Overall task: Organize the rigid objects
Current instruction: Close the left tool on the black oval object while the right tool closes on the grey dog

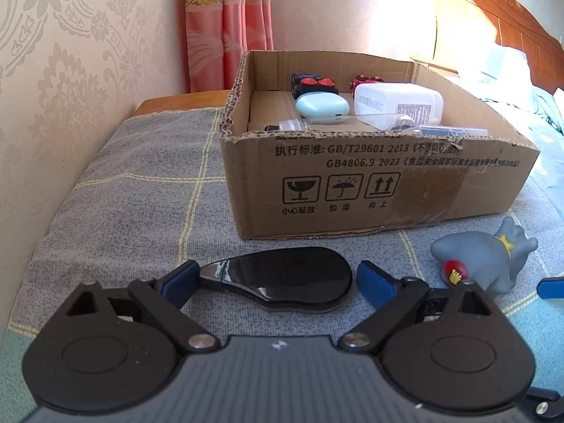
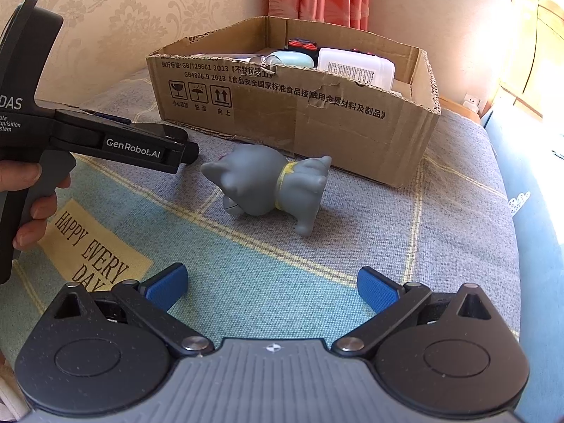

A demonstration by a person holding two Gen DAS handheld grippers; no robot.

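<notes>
1. Black glossy mirror-like object [image 1: 282, 278] lies flat on the grey checked blanket [image 1: 141, 190] at lower centre of the left wrist view, between the blue pads of your left gripper [image 1: 275, 282]; its narrow end touches or nearly touches the left pad [image 1: 179, 282], while the right pad stands just clear of it, so the jaws are apart and not clamped.
2. Grey toy animal [image 2: 271, 183] lies on its side at centre of the right wrist view, near the front wall of the cardboard box [image 2: 317, 116]; a yellow collar circles its neck.
3. Your right gripper [image 2: 271, 289] sits at the bottom of that view with jaws spread wide and only blanket between them; the toy is well ahead of the fingertips.
4. Inside the box, in the upper centre of the left wrist view, you see a pale blue earbud case [image 1: 322, 105], a white adapter block [image 1: 398, 104] and black pieces with red caps [image 1: 312, 83].
5. Your hand [image 2: 31, 204] holds the left gripper's handle at the left edge of the right wrist view.
</notes>
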